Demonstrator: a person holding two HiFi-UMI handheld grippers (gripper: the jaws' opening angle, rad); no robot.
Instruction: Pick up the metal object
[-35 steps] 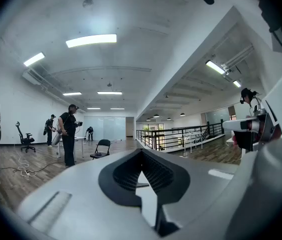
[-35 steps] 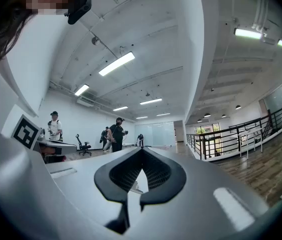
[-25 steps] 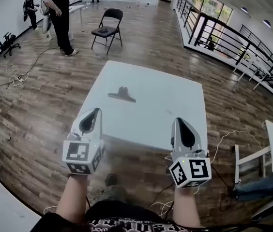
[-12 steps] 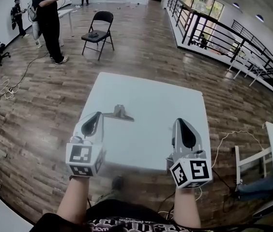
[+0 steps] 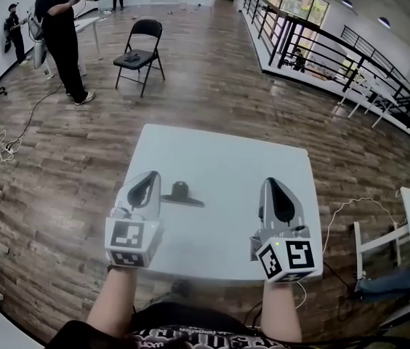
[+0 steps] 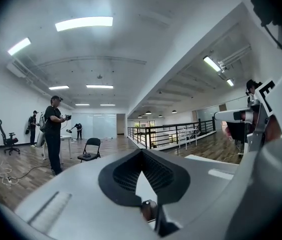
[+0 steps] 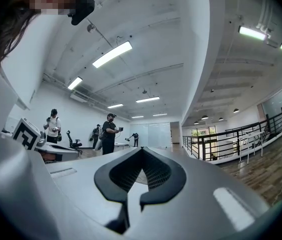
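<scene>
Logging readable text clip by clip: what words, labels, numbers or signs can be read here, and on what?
No readable text anywhere.
The marker cube of the left gripper: black-and-white square pattern only, no letters.
The marker cube of the right gripper: likewise a pattern, not text.
The white print on the person's dark clothing, bottom edge of the head view: too cut off and blurred to read.

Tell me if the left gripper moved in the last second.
Yes. The left gripper advanced over the table, from its near edge to beside the metal object.
</scene>
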